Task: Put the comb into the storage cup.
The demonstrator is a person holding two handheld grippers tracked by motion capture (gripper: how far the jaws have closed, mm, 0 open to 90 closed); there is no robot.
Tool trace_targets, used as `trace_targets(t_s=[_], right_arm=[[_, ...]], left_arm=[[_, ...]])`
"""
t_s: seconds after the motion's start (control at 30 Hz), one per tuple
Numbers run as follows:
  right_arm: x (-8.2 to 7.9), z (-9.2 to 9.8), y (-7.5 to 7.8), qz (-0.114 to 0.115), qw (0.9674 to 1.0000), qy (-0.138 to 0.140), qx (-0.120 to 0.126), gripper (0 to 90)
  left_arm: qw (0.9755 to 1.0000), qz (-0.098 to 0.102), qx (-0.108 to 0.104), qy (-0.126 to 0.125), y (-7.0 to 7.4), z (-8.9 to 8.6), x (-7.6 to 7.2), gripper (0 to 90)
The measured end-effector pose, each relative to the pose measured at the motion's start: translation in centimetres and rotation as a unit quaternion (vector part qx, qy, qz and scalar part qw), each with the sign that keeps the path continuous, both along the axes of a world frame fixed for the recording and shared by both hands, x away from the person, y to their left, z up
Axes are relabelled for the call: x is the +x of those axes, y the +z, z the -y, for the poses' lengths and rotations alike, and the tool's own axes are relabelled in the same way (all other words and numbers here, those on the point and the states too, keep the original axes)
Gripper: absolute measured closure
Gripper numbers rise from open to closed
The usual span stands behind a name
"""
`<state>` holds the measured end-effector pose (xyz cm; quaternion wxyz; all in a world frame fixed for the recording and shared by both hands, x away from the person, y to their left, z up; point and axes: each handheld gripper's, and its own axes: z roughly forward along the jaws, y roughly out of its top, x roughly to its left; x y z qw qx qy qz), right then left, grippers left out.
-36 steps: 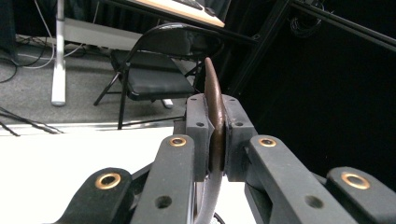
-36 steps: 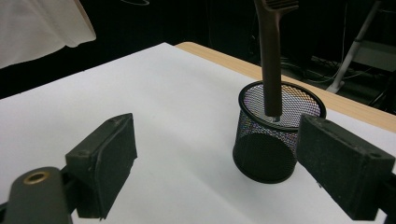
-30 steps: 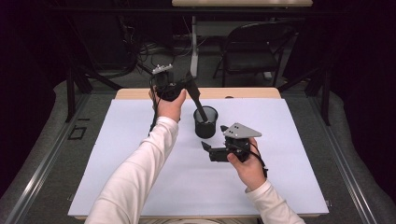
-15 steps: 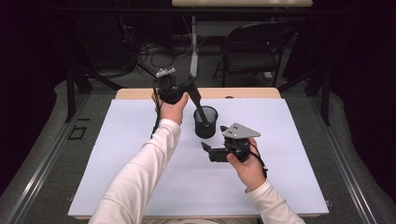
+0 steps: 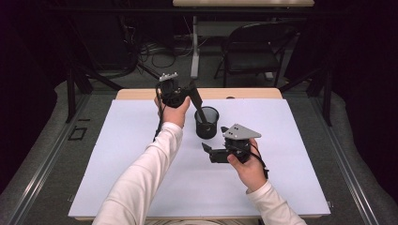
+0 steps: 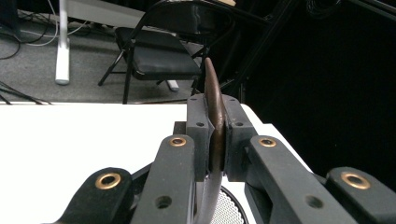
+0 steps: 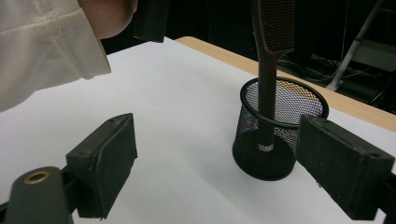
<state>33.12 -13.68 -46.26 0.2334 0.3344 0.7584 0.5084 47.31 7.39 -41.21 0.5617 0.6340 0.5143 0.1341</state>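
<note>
The left gripper clamps a brown comb upright, its handle end inside the mesh cup, probably to drop it in. The right gripper waits beside, jaws wide, empty.

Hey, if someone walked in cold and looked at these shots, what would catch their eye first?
Probably the brown comb standing with its handle down inside the black mesh cup near the far middle of the white table. The left gripper has its jaws shut on the comb from above. The right gripper waits beside the cup, jaws open, in the person's hand.
</note>
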Motion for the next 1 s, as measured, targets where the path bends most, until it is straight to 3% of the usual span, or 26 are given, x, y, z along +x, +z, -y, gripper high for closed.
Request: trace_targets(t_s=[0.5,1.0], right_arm=[[0.0,0.0,0.0,0.001,1.0,0.001,-0.002,13.2],[0.0,0.0,0.0,-0.001,1.0,0.002,-0.001,13.3]], left_arm=[[0.9999,-0.009,0.009,0.004,-1.1,0.1,0.2,83.9],[0.9998,-0.018,-0.007,0.006,-1.8,0.2,0.4,83.8]])
